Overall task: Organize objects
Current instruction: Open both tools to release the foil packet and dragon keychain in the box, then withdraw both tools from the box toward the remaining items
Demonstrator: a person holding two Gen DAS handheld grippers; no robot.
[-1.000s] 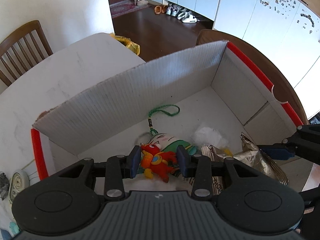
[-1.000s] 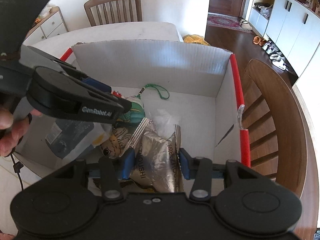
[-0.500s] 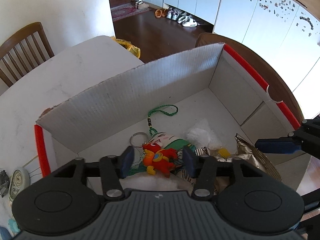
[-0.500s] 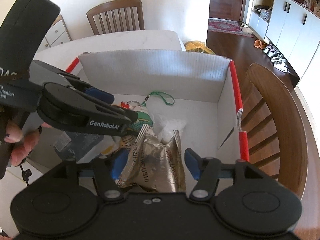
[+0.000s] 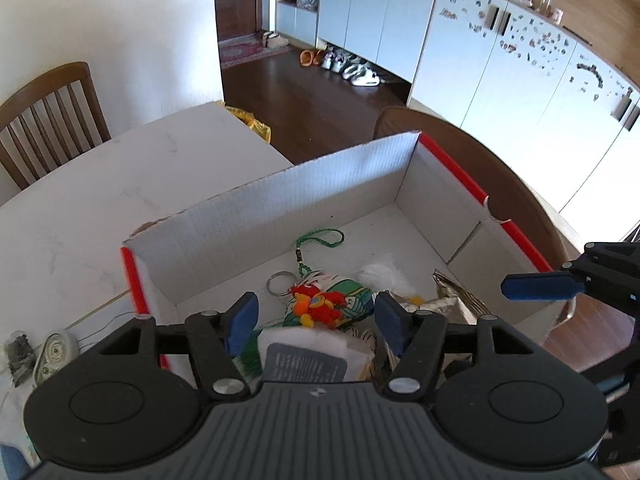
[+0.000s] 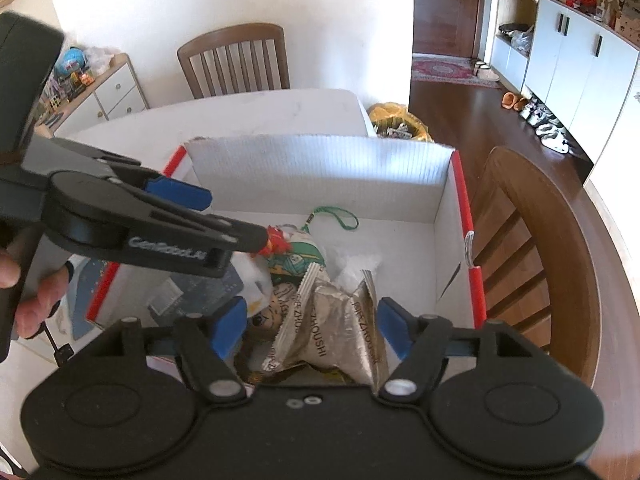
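A white cardboard box (image 5: 280, 208) with red-taped rims stands on the table. In it lie a red-and-orange plush charm (image 5: 316, 306) on a green cord, a green pouch, a white packet (image 5: 316, 358) and silver foil snack bags (image 6: 336, 312). My left gripper (image 5: 316, 322) hovers above the charm. Its jaws are opening and nothing touches the pads. My right gripper (image 6: 312, 330) hangs over the foil bags, its jaws also opening and clear of them. The left gripper (image 6: 224, 220) crosses the right wrist view at the left, over the box (image 6: 320, 168).
A wooden chair (image 6: 532, 248) presses against the box's right side, and another chair (image 5: 48, 120) stands at the table's far end. A small round white item (image 5: 54, 350) and cords lie on the table (image 5: 100, 200) left of the box. A person's hand (image 6: 28, 304) holds the left gripper.
Both grippers opened and rose away from the box's contents. The plush charm left the left pads and the foil bags left the right pads; both now lie in the box.
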